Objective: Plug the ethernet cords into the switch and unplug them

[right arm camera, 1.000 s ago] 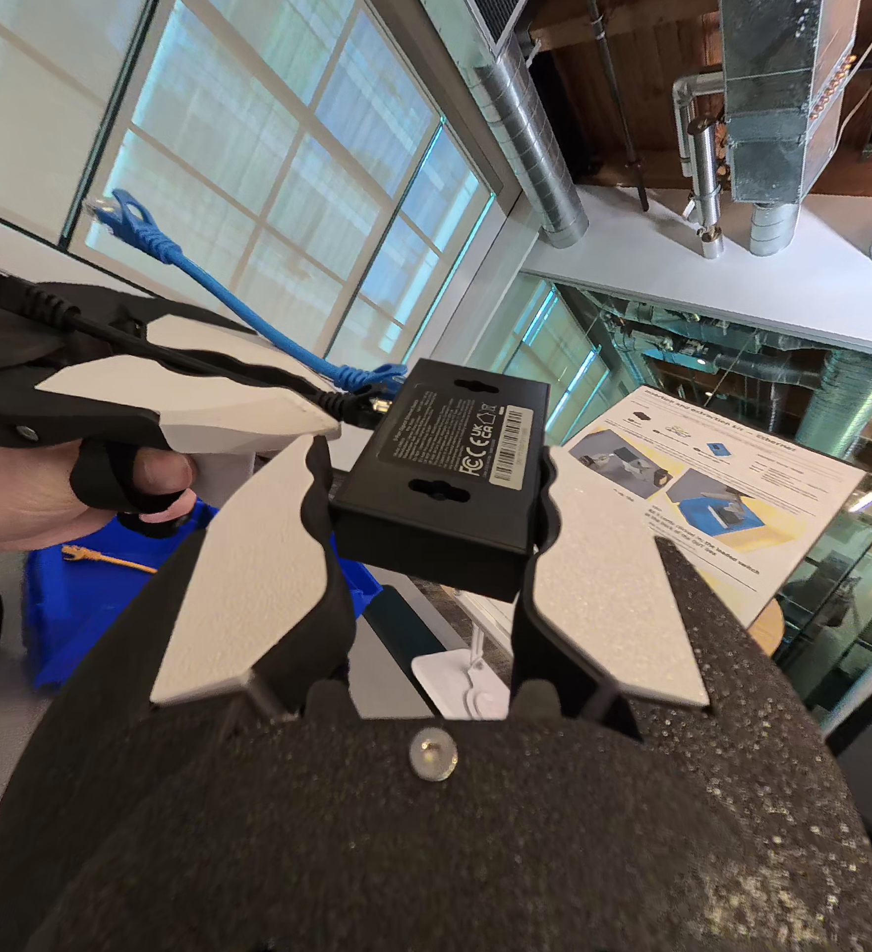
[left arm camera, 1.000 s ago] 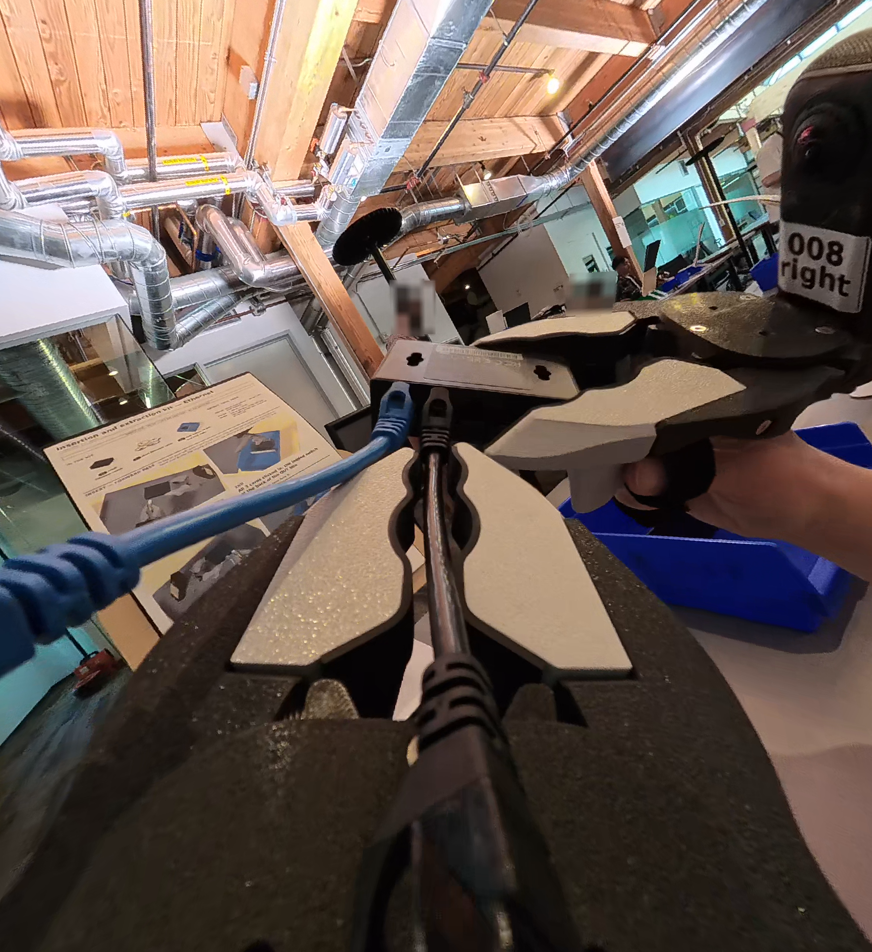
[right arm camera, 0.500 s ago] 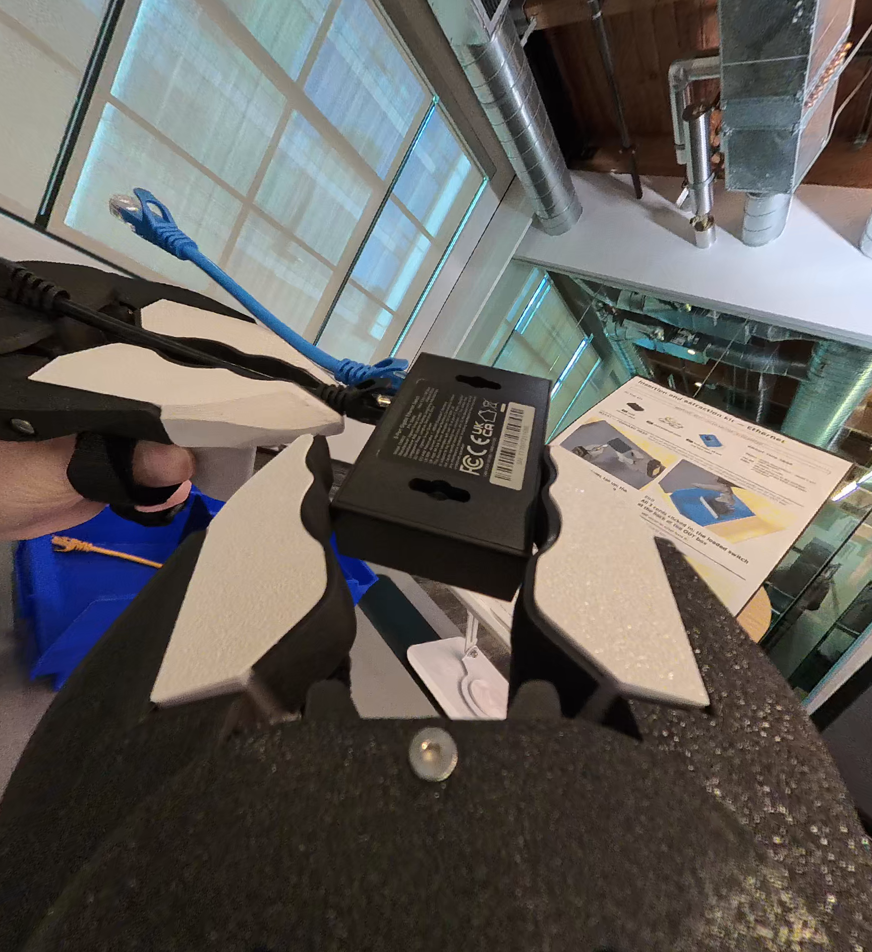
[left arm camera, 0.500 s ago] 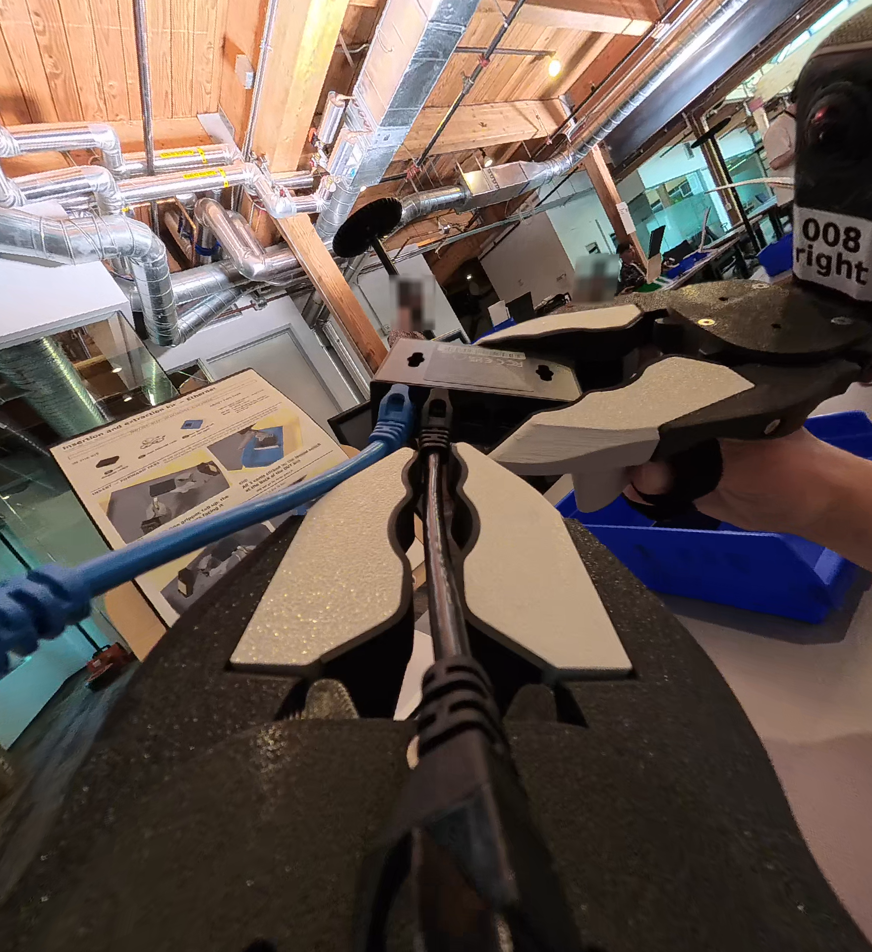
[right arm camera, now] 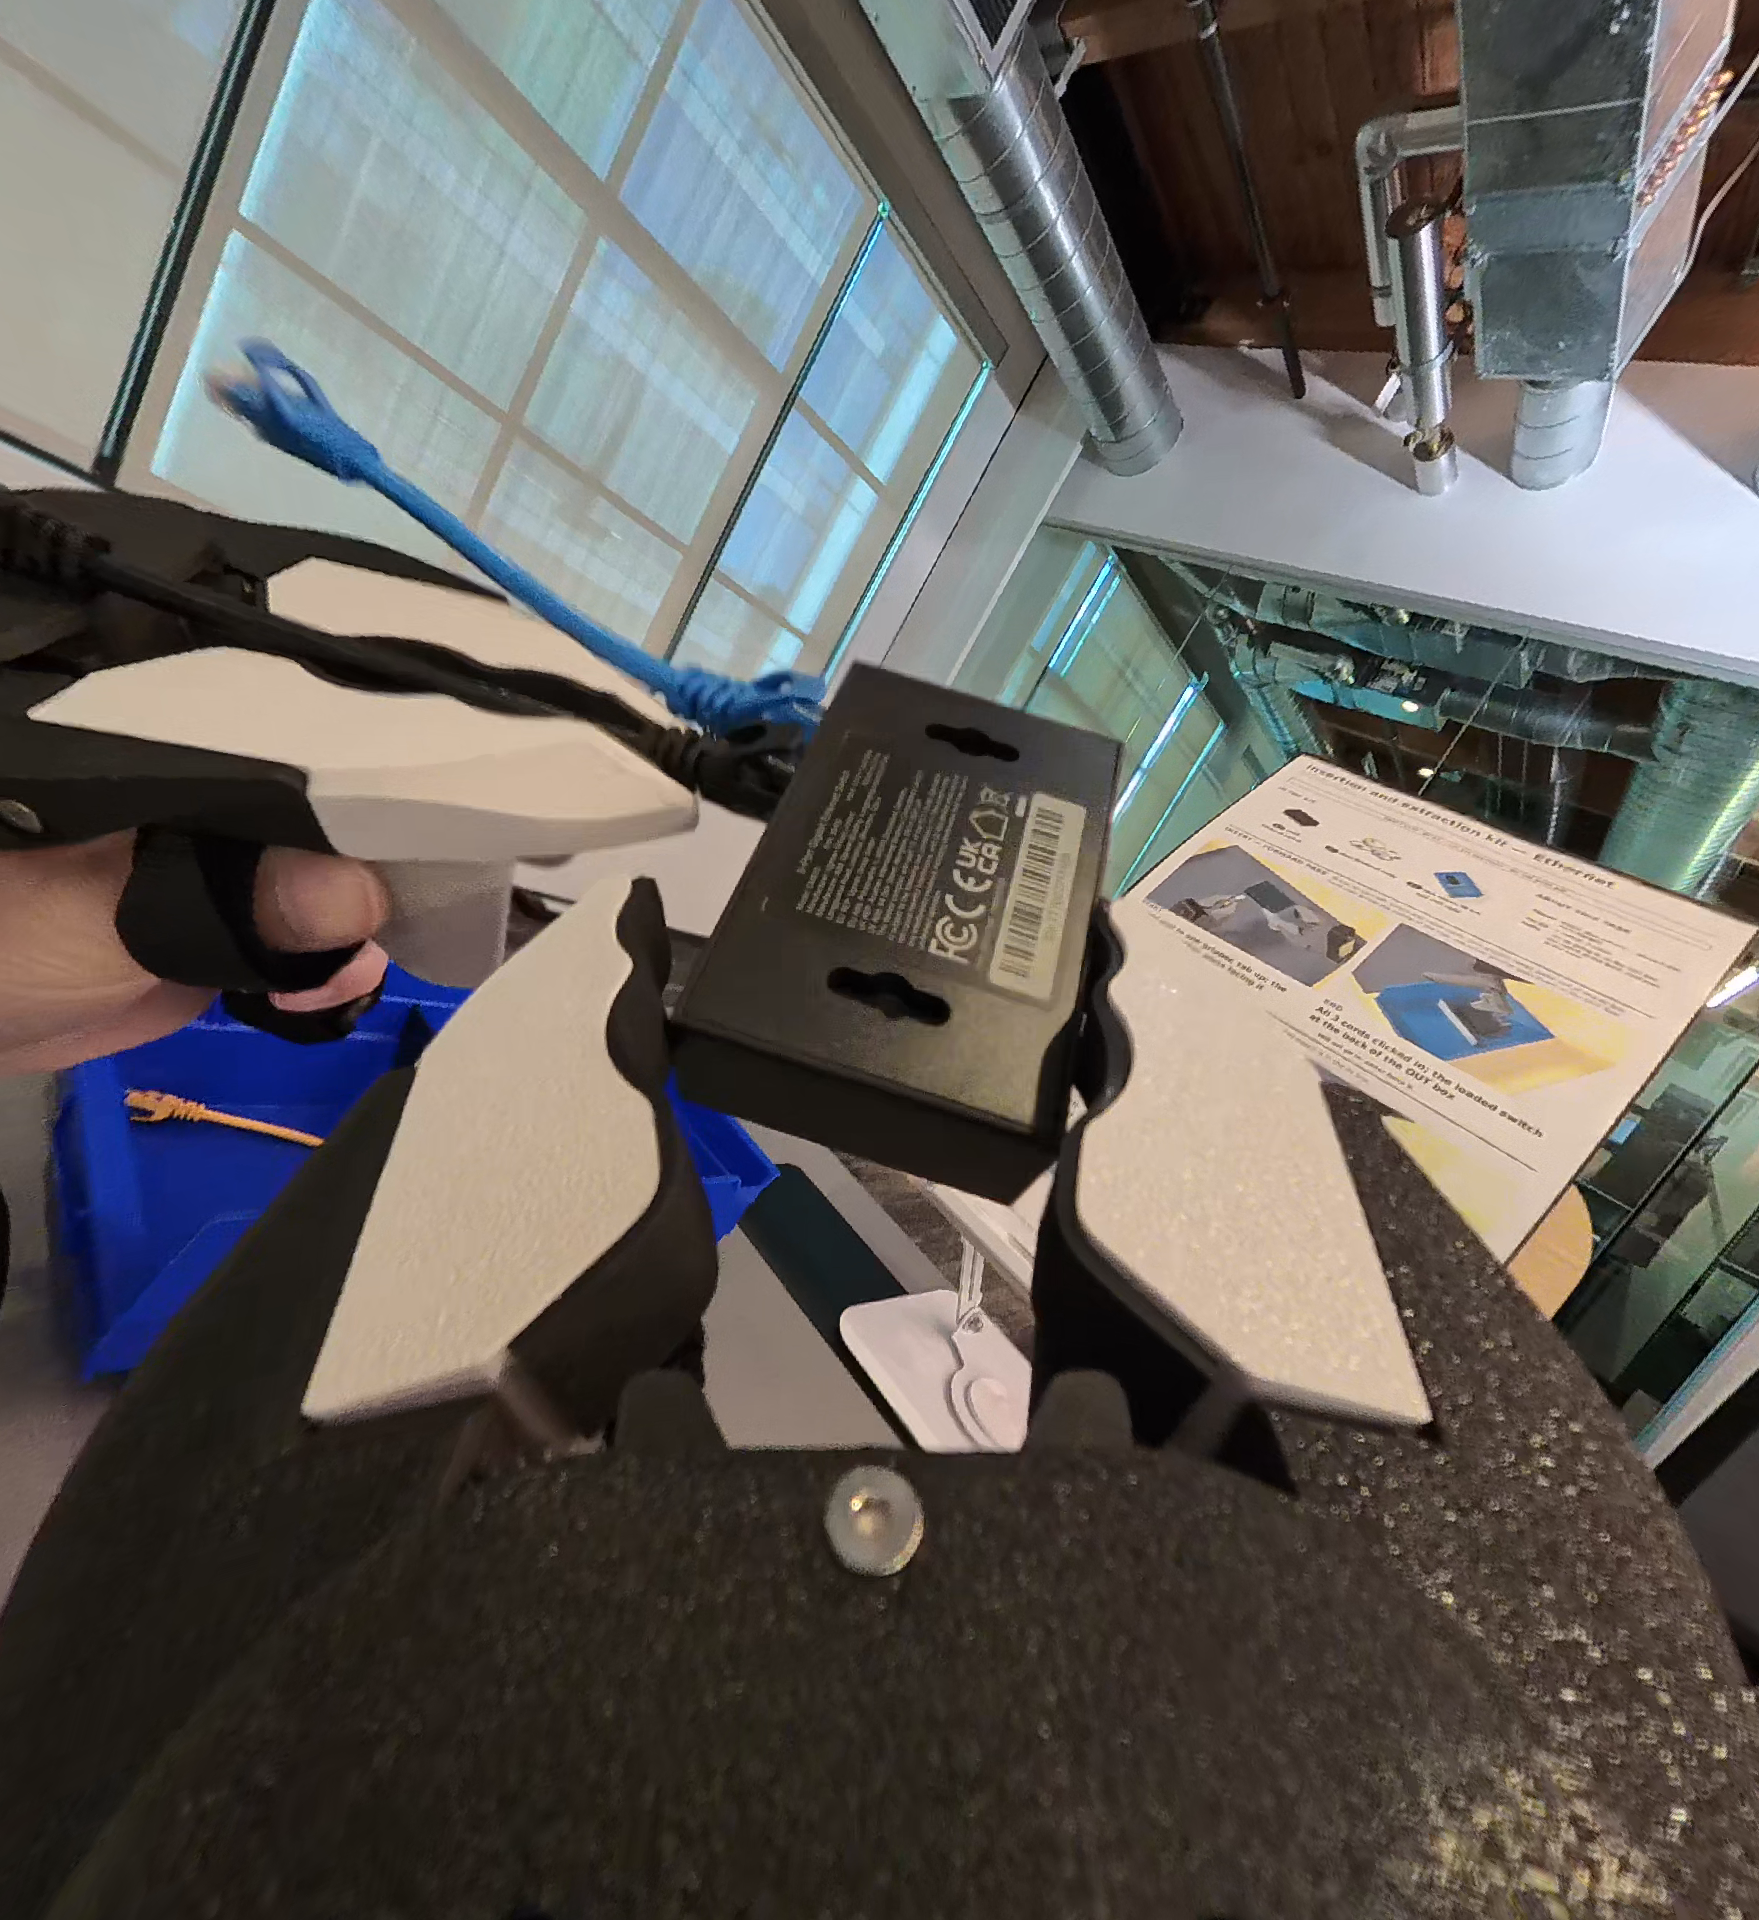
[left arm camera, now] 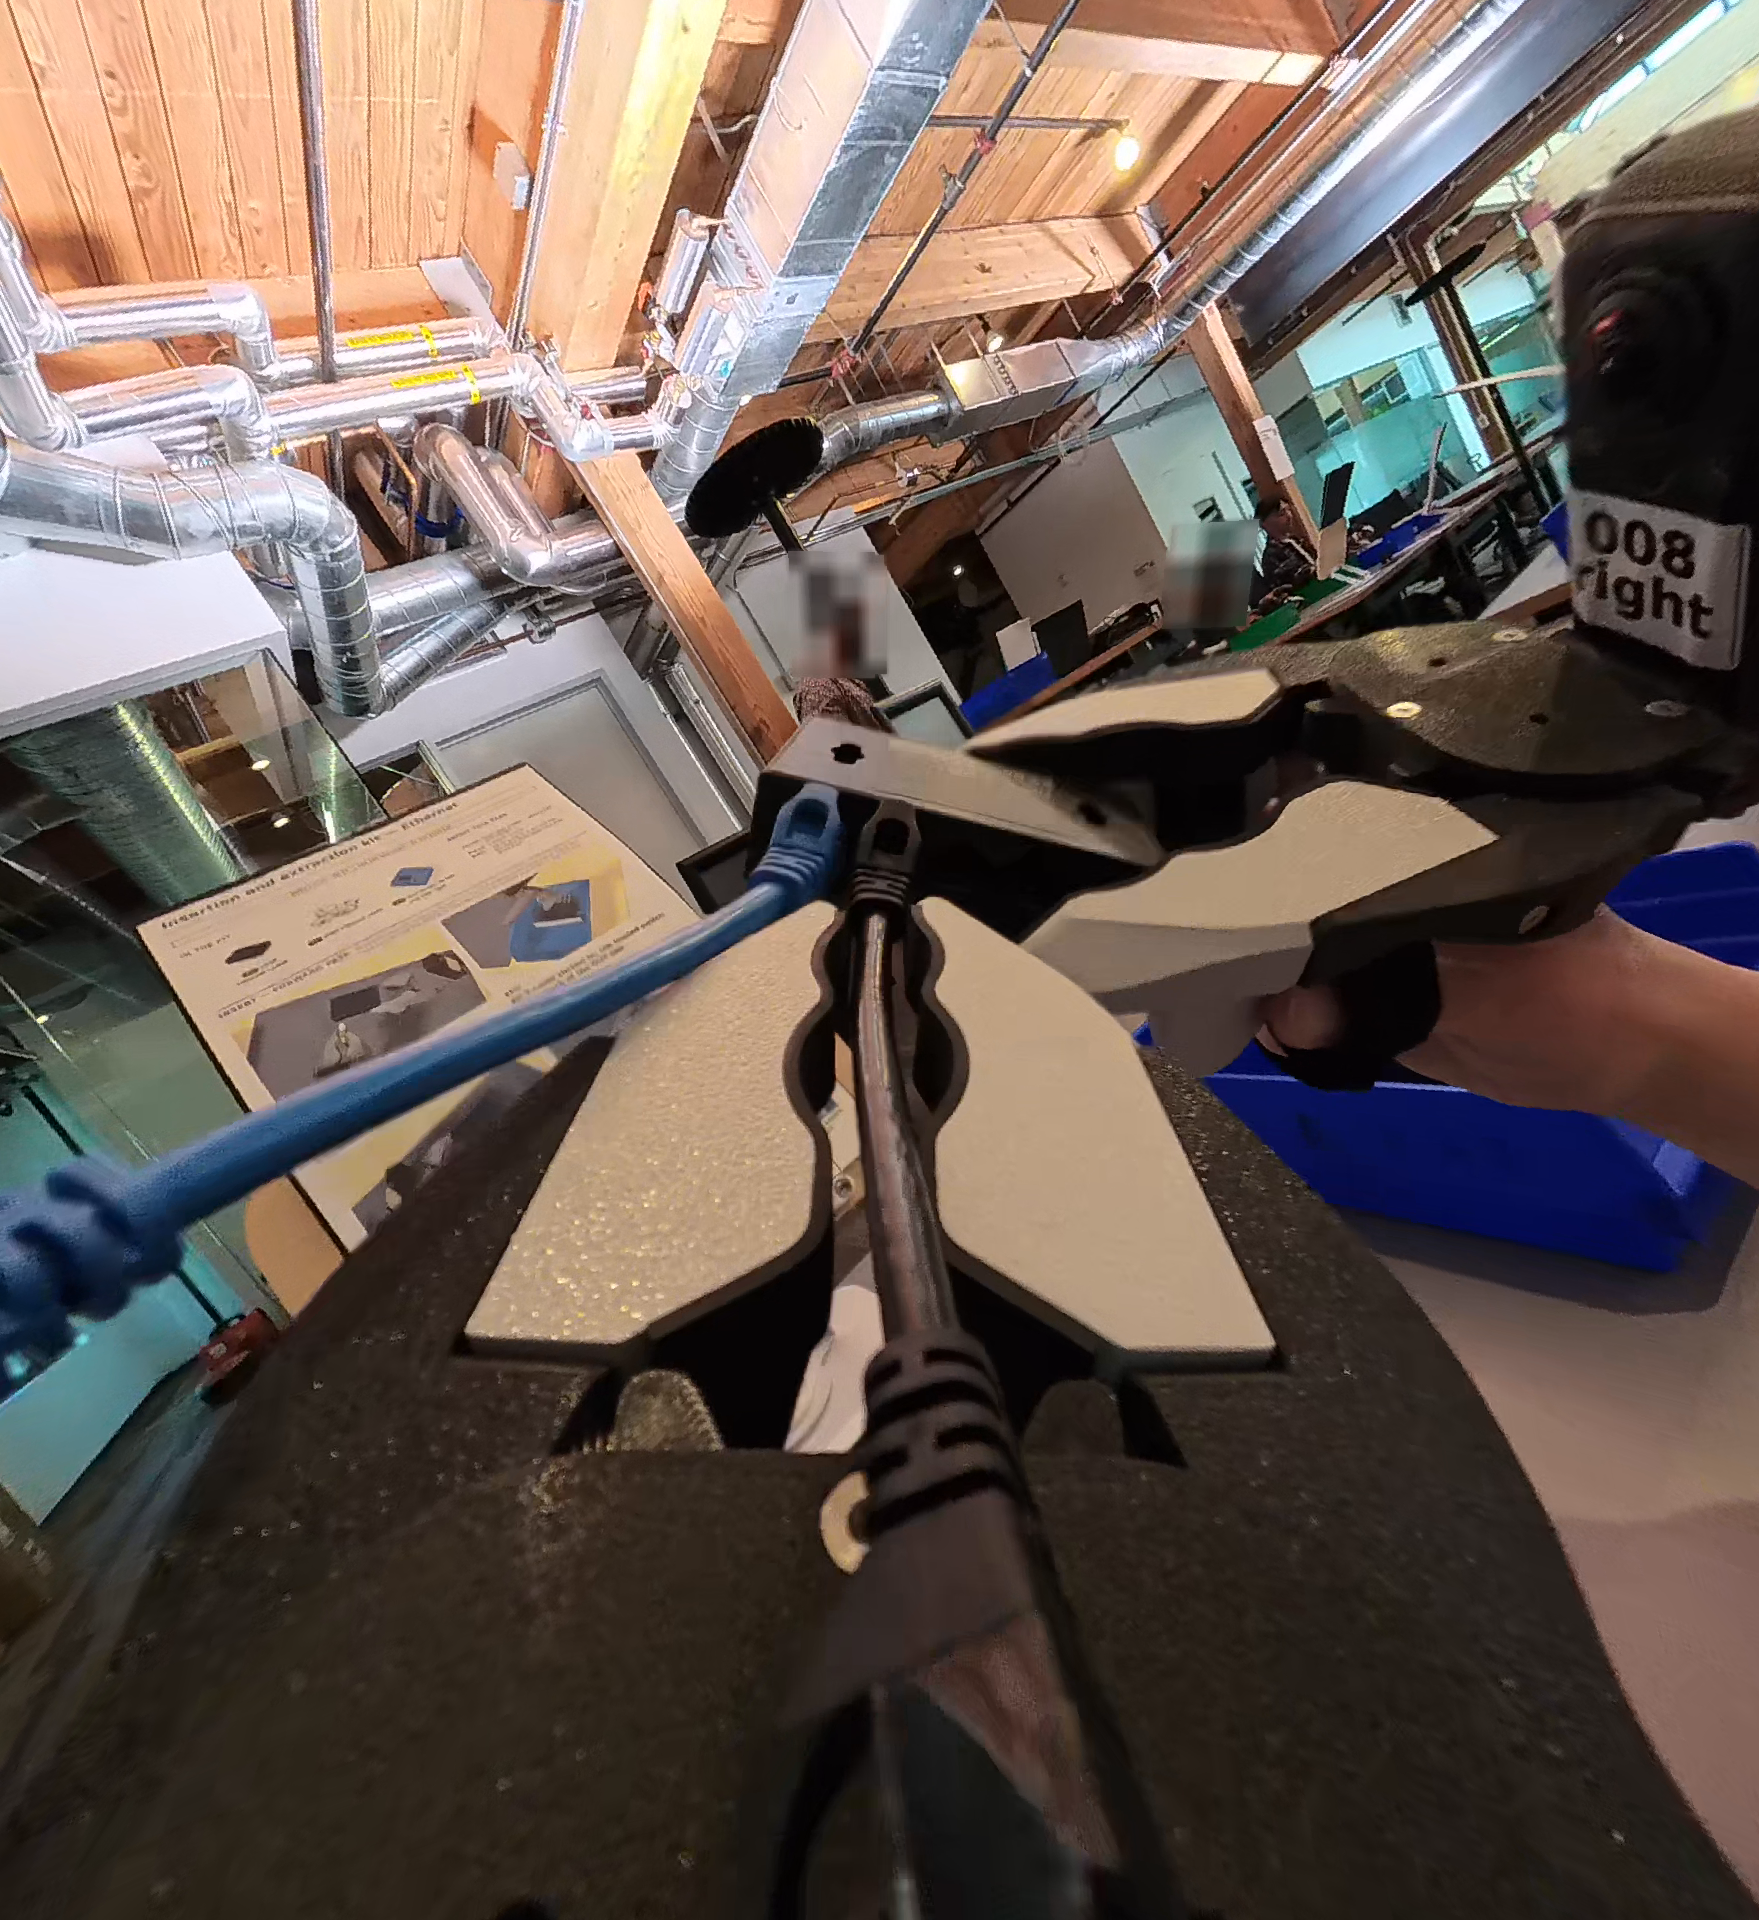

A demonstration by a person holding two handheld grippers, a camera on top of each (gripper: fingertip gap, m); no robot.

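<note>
The left gripper (left arm camera: 873, 935) has its jaws clamped on the black cord (left arm camera: 890, 1091), whose plug sits at the edge of the black switch (right arm camera: 906, 914). The right gripper (right arm camera: 870, 997) has its jaws squeezed on the sides of the switch, up in the air. A blue cord (left arm camera: 542, 1029) is plugged in beside the black one. A blue bin (right arm camera: 231, 1195) with an orange cord (right arm camera: 220, 1117) sits on the bench (left arm camera: 1633, 1455)
</note>
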